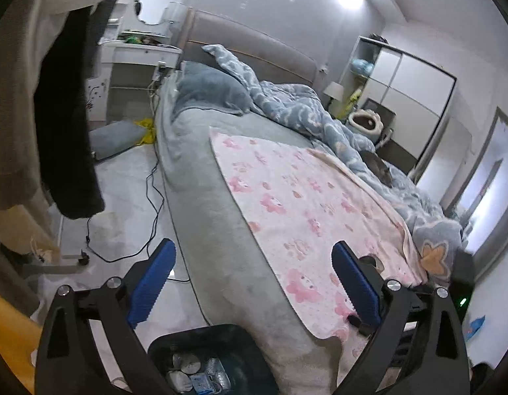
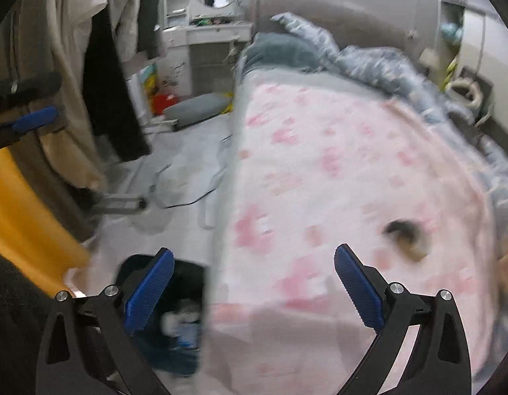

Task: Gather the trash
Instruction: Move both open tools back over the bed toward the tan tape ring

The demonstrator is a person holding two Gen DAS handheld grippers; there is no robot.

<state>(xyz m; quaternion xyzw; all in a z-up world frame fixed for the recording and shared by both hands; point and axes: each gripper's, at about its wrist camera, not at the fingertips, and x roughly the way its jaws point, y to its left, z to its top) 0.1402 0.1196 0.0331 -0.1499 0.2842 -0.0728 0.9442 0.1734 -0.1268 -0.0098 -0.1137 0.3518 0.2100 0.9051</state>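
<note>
Several crumpled wrappers lay in a dark bin on the floor beside the bed, while the left gripper and right gripper hung above, jaws wide and empty.

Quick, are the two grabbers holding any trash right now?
Left gripper: open, holding nothing.
Right gripper: open, holding nothing.

black plastic bin on floor, touching the bed's left side | crumpled wrappers in bin | pink flowered blanket on bed | grey cushion on floor beyond, left of bed
</note>
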